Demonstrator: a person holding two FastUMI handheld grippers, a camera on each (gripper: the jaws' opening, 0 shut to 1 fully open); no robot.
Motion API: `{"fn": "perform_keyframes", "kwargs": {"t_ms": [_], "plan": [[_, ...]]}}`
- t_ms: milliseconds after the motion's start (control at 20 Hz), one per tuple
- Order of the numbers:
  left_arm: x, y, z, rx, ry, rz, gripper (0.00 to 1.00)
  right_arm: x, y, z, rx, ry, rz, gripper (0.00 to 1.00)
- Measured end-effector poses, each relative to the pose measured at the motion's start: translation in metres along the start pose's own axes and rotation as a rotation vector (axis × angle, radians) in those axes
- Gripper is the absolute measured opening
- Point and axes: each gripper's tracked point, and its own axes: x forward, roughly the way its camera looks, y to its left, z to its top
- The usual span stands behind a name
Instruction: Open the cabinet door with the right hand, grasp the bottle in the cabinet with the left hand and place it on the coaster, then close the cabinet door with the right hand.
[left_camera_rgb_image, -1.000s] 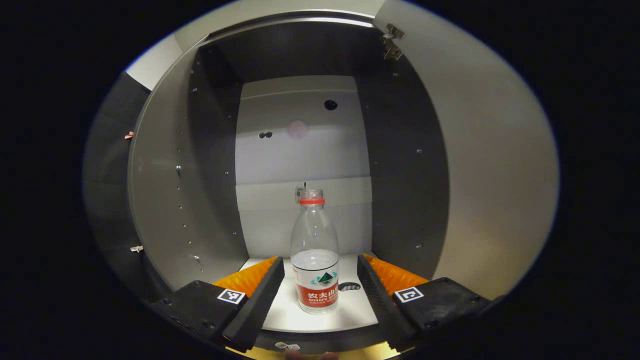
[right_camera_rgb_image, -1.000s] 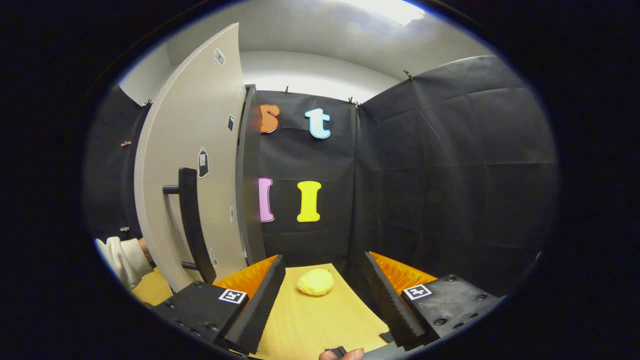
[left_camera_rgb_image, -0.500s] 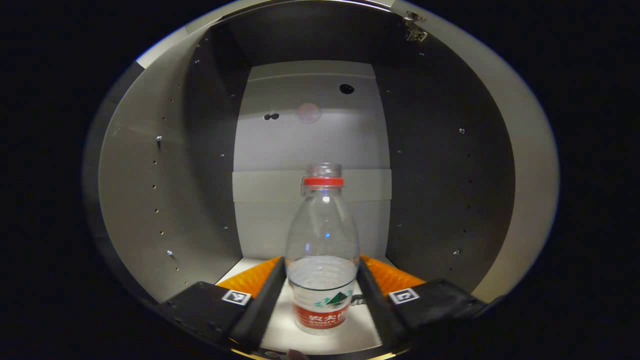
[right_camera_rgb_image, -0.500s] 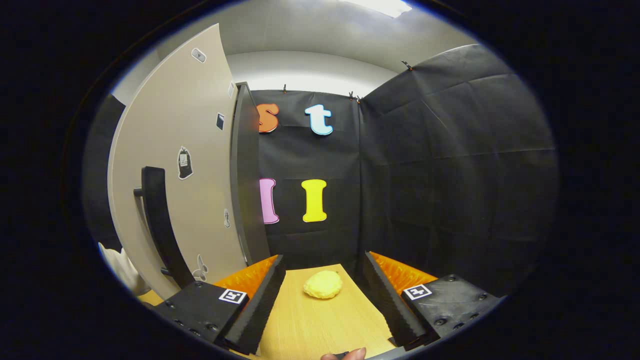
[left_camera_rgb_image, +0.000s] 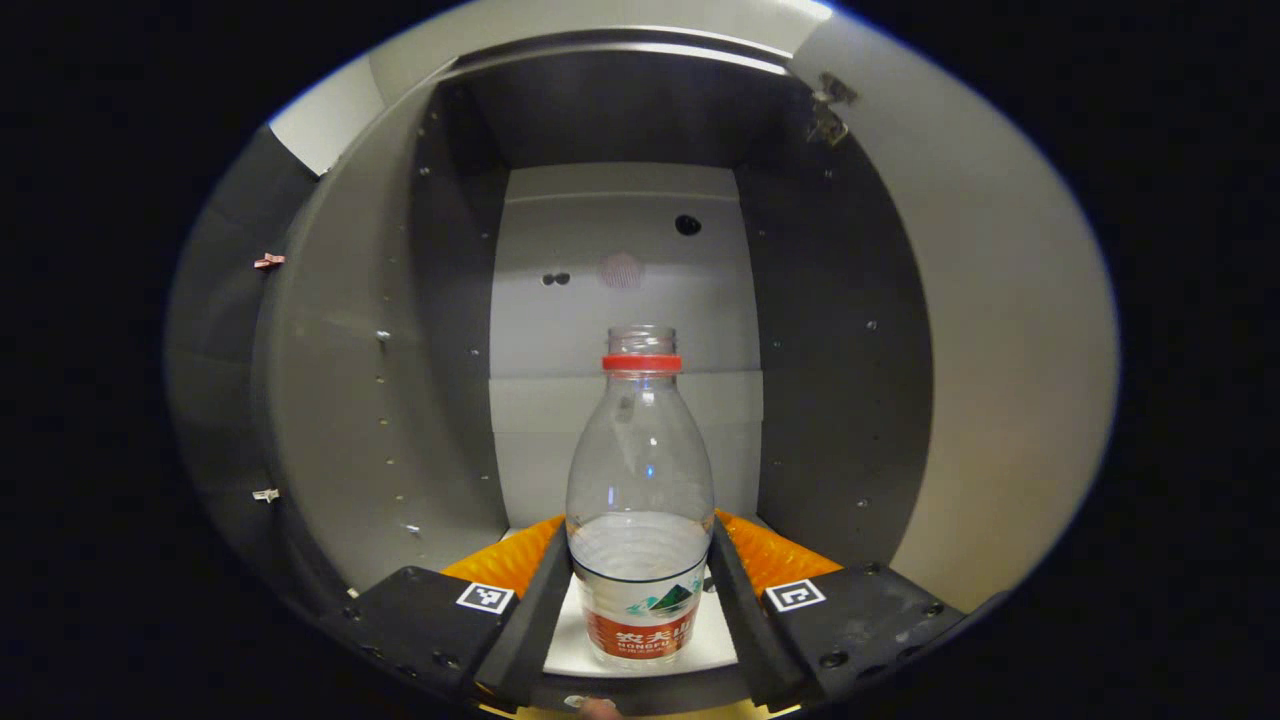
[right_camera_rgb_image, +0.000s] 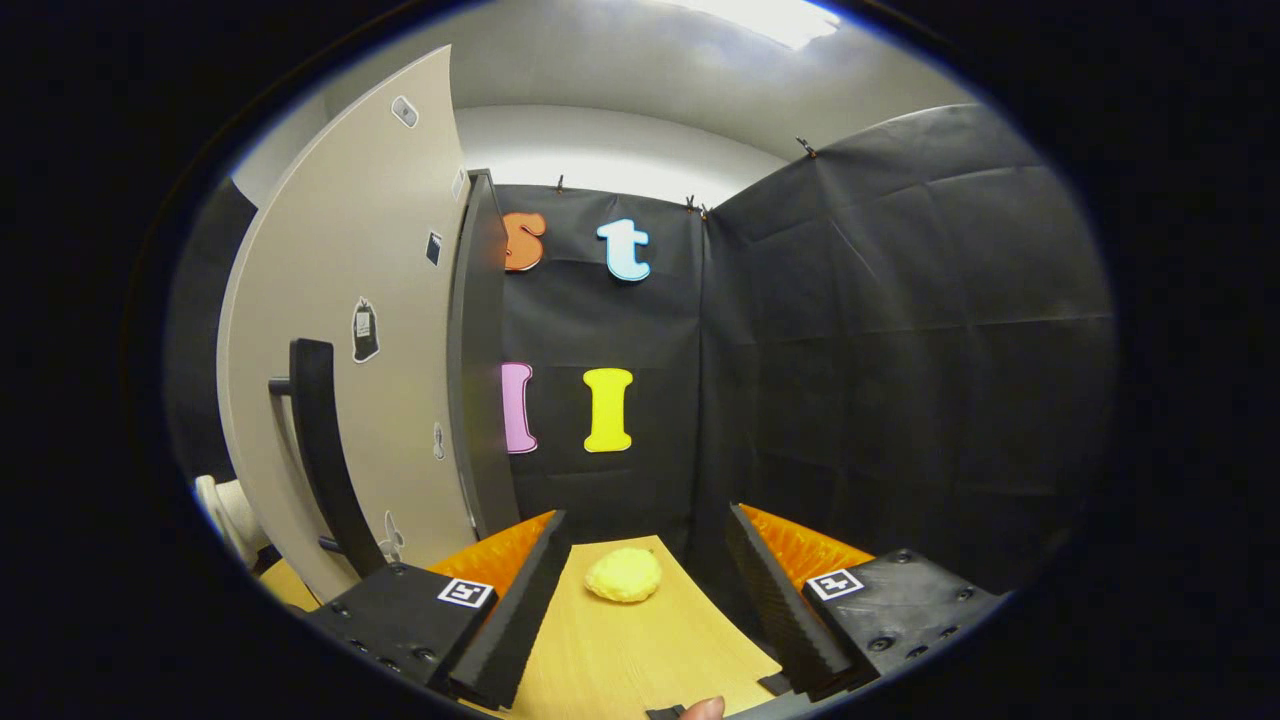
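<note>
The cabinet stands open, its dark side walls and pale back panel rising around a white floor. Its door is swung wide, pale on its face, with a dark bar handle and a few small stickers; it stands at the left edge of the wooden surface in the right gripper view. Beside the door's lower edge a pale sleeve shows.

The bottle stands upright near the front edge of the cabinet floor, clear, uncapped, with a red ring at the neck, some water in the lower part and a red label. The left tool has its two fingers closed in against the bottle's lower sides, one on each flank, gripping it.

The right tool hangs above the surface with its fingers spread wide and nothing between them. Ahead of it, toward the far edge, lies a small round yellow coaster.
</note>
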Motion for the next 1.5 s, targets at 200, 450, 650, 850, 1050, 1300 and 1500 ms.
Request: {"fn": "perform_keyframes", "kwargs": {"t_ms": [200,450,650,850,1050,1300,1500], "plan": [[-0.056,0.025,0.014,-0.011,-0.035,-0.027,0.76,-0.003,0.013,0.008,-0.008,-0.024,-0.009,0.98],[-0.118,0.072,0.003,-0.024,-0.048,-0.002,0.76,-0.005,0.023,0.013,-0.019,-0.031,-0.025,0.98],[-0.156,0.1,-0.021,-0.01,-0.054,-0.003,0.76,-0.008,0.021,0.013,-0.021,-0.022,-0.059,0.98],[-0.189,0.113,-0.054,-0.007,-0.055,-0.014,0.76,-0.016,0.019,0.016,-0.036,-0.025,-0.089,0.98],[-0.213,0.122,-0.097,-0.012,-0.053,-0.005,0.77,-0.024,0.024,0.018,-0.041,-0.027,-0.096,0.98],[-0.238,0.119,-0.168,0.004,-0.028,-0.028,0.77,-0.03,0.03,0.024,-0.045,-0.035,-0.1,0.98],[-0.255,0.116,-0.225,-0.009,0.003,-0.062,0.78,-0.027,0.033,0.028,-0.04,-0.044,-0.095,0.98]]}}
